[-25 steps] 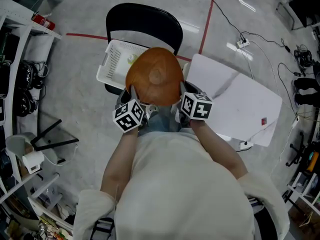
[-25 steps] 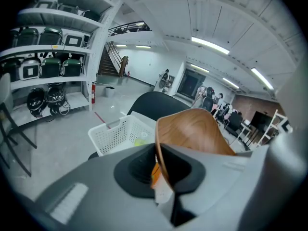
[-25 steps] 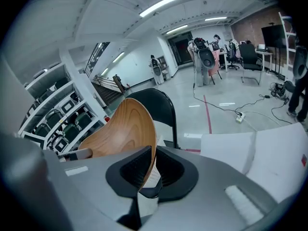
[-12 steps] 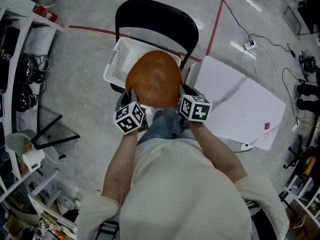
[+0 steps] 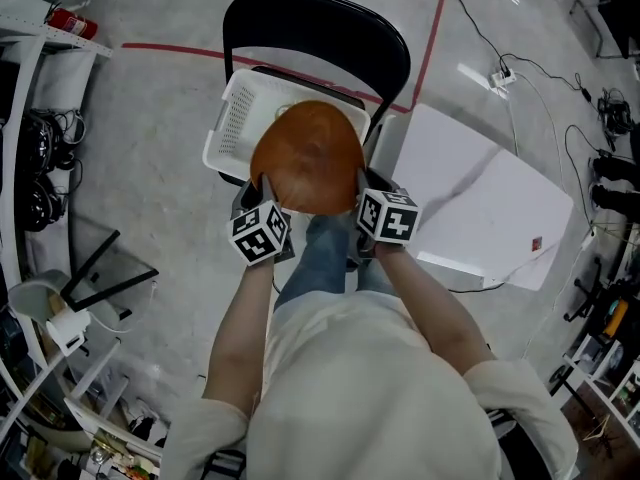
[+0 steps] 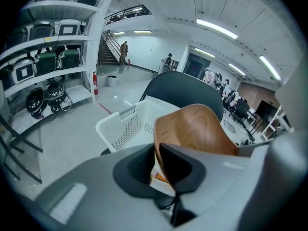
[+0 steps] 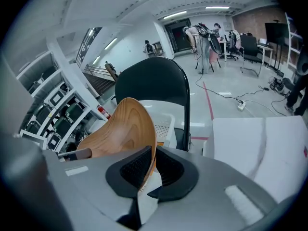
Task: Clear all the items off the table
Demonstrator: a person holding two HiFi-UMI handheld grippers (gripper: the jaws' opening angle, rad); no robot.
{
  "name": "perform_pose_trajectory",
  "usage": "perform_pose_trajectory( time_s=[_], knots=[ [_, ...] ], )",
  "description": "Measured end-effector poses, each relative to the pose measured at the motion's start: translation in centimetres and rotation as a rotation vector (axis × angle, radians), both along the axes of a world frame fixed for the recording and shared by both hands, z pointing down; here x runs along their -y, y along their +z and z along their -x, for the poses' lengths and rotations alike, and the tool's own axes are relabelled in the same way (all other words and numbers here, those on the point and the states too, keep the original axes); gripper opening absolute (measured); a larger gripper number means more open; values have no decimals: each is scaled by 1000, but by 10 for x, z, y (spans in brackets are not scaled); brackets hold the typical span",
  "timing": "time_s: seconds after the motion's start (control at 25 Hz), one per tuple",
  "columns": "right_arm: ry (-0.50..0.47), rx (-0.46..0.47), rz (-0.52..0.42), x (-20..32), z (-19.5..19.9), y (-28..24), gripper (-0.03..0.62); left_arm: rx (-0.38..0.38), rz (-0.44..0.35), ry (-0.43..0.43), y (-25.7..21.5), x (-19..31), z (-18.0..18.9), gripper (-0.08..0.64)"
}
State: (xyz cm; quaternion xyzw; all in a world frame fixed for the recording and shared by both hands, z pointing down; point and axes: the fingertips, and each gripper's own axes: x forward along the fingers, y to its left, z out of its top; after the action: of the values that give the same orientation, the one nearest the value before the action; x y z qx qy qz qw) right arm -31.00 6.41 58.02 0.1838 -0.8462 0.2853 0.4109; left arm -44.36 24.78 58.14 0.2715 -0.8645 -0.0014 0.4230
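Note:
A round wooden bowl [image 5: 307, 156] hangs in the air over a white perforated basket [image 5: 232, 118] that rests on a black chair [image 5: 330, 23]. My left gripper [image 5: 264, 190] is shut on the bowl's left rim, and my right gripper [image 5: 362, 190] is shut on its right rim. In the left gripper view the bowl [image 6: 192, 129] rises from between the dark pads [image 6: 139, 165], with the basket [image 6: 126, 126] behind it. In the right gripper view the bowl's edge [image 7: 130, 129] is pinched between the pads [image 7: 168, 170].
A white table [image 5: 485, 203] stands to the right of the chair. Shelving with gear [image 5: 30, 138] lines the left side. A red floor line [image 5: 170, 48] and a cable with a power strip [image 5: 503, 76] lie beyond the chair.
The chair and basket have come closer and more fully into view. The bowl, held by both grippers, now sits further over the basket.

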Motion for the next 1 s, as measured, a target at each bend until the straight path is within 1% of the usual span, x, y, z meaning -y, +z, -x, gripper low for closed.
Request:
perform_pose_trajectory(
  time_s=[0.24, 0.36, 0.52, 0.56, 0.64, 0.68, 0.72, 0.76, 0.84, 1.0],
  knots=[
    [19, -31, 9, 1, 4, 16, 31, 0, 65, 72, 20, 5, 8, 48],
    [11, -44, 14, 2, 7, 22, 34, -10, 94, 91, 29, 7, 10, 52],
    [3, -67, 9, 1, 6, 26, 41, -11, 143, 136, 39, 8, 11, 66],
    [-1, -68, 3, 0, 7, 27, 43, -16, 145, 146, 41, 8, 10, 74],
    [-17, -47, -8, -2, 9, 25, 52, -24, 135, 159, 43, 10, 9, 149],
    [-31, -26, -11, -3, 12, 22, 81, -24, 128, 163, 42, 12, 8, 161],
    [-48, -10, -12, -5, 15, 20, 106, -22, 125, 166, 41, 13, 8, 166],
    [-61, -2, -15, -6, 18, 18, 114, -20, 124, 169, 41, 14, 8, 170],
    [-68, -5, -25, -7, 21, 17, 95, -17, 123, 171, 40, 16, 9, 173],
    [-42, -15, -29, -1, 15, 17, 95, -18, 106, 164, 35, 18, 10, 173]
  ],
)
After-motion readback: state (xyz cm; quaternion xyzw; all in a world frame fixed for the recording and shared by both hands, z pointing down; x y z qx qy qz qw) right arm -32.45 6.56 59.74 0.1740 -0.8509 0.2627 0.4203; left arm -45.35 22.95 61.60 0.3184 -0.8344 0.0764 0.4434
